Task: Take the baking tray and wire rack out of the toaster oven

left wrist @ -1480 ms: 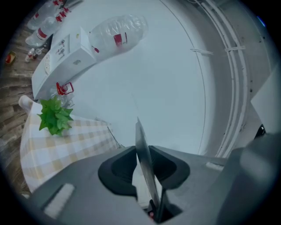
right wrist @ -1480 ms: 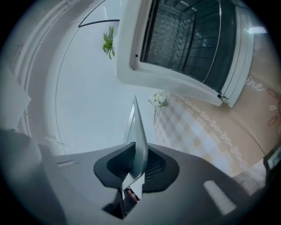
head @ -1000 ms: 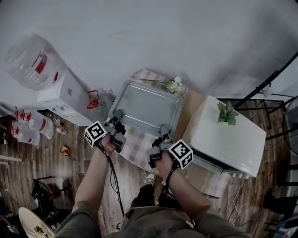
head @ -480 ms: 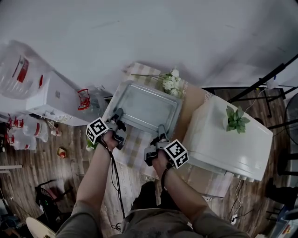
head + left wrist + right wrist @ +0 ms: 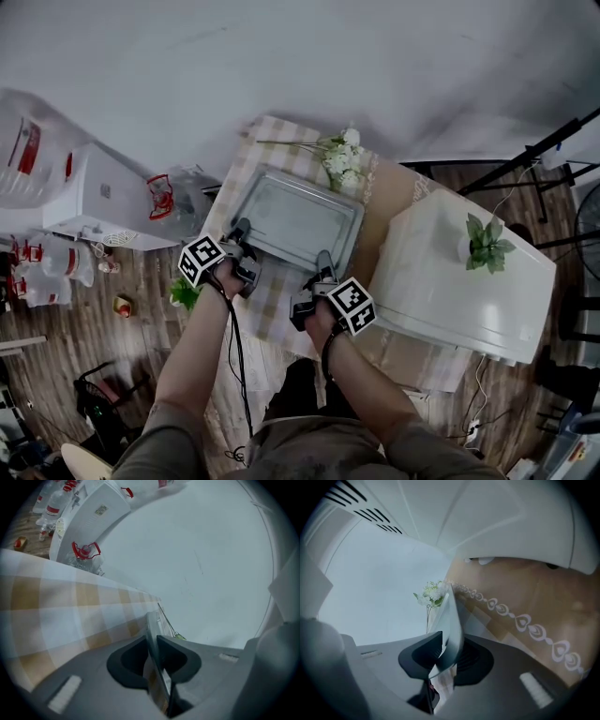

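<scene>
Gripping the baking tray [image 5: 295, 217] by its near rim, the left gripper [image 5: 240, 232] and the right gripper [image 5: 323, 262] are each clamped on the thin metal edge, 1 near each front corner. Both gripper views show the rim pinched between the jaws. The tray lies low over the checked tablecloth [image 5: 272, 298], outside the white appliance [image 5: 459, 281] at the right, which I take to be the toaster oven. I cannot tell whether the tray rests on the cloth or hangs just above it.

With all the hold on 1 edge, the far side could sag and lever the rim out of the jaws. A forward push could knock over the flowers [image 5: 342, 161] just beyond the far edge. If the 2 grippers let go unevenly, the tray could tip or clatter.
</scene>
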`<action>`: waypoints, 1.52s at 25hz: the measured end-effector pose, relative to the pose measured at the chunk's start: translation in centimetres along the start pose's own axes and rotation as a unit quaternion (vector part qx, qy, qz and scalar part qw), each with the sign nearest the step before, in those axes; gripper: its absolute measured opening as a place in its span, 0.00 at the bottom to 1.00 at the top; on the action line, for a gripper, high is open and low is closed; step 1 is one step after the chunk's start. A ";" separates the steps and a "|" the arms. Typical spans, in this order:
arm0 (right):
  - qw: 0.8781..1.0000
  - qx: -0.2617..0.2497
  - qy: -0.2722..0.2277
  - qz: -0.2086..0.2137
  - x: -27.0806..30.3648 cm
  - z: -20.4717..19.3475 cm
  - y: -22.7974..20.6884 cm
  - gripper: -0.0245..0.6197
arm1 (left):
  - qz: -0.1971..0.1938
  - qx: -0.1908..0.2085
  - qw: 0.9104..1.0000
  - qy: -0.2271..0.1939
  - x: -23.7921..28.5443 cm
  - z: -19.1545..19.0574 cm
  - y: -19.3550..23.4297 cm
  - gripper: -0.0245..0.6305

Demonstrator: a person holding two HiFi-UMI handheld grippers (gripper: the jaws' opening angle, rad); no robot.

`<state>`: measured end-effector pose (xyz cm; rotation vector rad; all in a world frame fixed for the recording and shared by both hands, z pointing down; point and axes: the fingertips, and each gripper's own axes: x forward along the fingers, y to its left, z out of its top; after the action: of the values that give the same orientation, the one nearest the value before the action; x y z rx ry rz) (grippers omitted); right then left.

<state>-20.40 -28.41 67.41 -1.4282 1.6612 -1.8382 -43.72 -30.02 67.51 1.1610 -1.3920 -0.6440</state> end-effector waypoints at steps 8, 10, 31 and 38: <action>1.000 0.004 -0.001 -0.018 0.9 -0.1 -1.5 0.18 | 0.039 0.002 0.999 -0.017 0.9 -0.1 1.2 0.12; 1.000 -0.014 0.006 -0.019 1.1 -0.2 -1.3 0.25 | 0.047 0.008 0.999 -0.012 1.0 -0.4 1.1 0.15; 0.975 -0.165 0.129 -0.069 -5.7 -3.4 1.0 0.75 | 0.098 0.026 0.994 0.036 -3.8 -7.0 -1.8 0.60; 0.978 -0.145 0.151 -0.006 -10.4 -2.4 4.4 0.71 | 0.044 0.064 0.996 0.040 -7.5 -9.0 -7.1 0.60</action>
<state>-19.10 -20.52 59.04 -1.3134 2.1472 -1.9612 -34.31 -23.65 59.83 1.2048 -1.4248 -0.4469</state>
